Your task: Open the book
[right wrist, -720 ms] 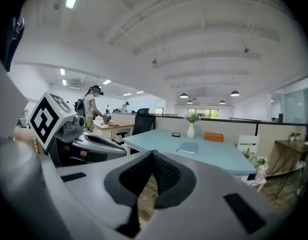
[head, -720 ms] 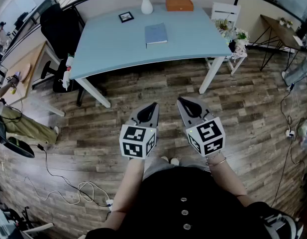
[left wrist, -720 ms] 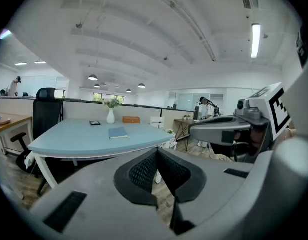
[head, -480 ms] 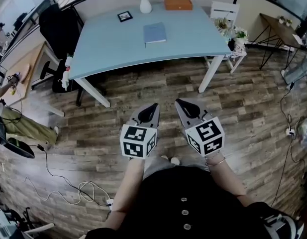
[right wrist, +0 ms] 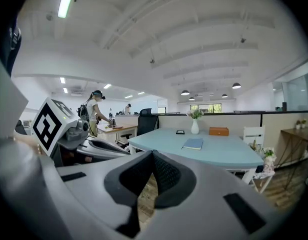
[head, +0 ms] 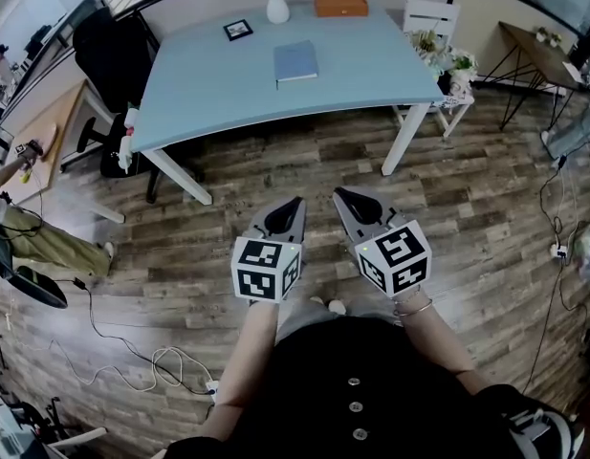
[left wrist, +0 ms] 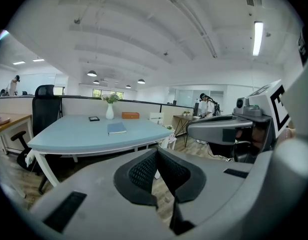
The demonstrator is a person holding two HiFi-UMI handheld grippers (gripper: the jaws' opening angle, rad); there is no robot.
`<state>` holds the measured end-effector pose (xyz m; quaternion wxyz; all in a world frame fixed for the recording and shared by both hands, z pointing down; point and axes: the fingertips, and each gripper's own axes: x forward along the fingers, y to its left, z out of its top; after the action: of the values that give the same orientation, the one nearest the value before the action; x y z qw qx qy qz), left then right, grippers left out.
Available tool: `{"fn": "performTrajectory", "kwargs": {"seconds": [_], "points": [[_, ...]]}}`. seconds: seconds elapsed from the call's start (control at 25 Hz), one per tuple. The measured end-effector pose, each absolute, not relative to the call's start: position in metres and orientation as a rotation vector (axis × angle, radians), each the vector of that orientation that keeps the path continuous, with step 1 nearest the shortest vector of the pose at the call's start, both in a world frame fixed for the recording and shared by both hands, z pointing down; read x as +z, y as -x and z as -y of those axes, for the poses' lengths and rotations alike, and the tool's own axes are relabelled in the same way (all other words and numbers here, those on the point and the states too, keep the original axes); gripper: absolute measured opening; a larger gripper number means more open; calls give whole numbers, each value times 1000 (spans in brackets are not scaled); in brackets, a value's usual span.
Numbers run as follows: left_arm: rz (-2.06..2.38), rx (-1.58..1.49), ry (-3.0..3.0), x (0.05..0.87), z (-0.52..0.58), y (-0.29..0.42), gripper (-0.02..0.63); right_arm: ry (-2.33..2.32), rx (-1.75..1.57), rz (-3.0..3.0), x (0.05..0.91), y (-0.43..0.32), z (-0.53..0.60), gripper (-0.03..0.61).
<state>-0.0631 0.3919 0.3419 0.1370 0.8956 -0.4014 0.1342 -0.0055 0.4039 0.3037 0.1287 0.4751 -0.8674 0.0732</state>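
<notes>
On the pale blue surface stood a white ceramic vase, an orange-brown rectangular box and a small black picture frame, a black office chair just beside.

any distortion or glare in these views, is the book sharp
Head view: fisheye bows the table edge, even light, book small but sharp. Left gripper view: black round vignette, ceiling lamp blown out. Right gripper view: same vignette, book clear too.

Grey-brown wood-plank floor fills the middle of the head view. A pale blue table on white legs stands at top centre, with 1 black office chair at upper left and 1 white chair at upper right. Overhead, a white ceiling carries a strip light.
</notes>
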Motion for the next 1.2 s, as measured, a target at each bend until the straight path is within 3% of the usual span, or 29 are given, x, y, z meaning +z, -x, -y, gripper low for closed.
{"fn": "performTrajectory", "kwargs": {"seconds": [0.52, 0.64, 0.72, 0.84, 1.2], "points": [[1101, 424, -2636, 344, -392, 28, 15, -1323, 236, 2534, 319, -20, -407, 2], [1104, 457, -2664, 344, -392, 19, 126, -1322, 246, 2534, 324, -28, -403, 3], [1119, 434, -2676, 341, -391, 17, 141, -1312, 253, 2538, 326, -30, -403, 3], [1122, 399, -2701, 336, -387, 11, 241, -1308, 272, 2544, 330, -36, -400, 3], [1211, 354, -2721, 331, -360, 22, 276, -1305, 313, 2546, 341, -40, -377, 3]]}}
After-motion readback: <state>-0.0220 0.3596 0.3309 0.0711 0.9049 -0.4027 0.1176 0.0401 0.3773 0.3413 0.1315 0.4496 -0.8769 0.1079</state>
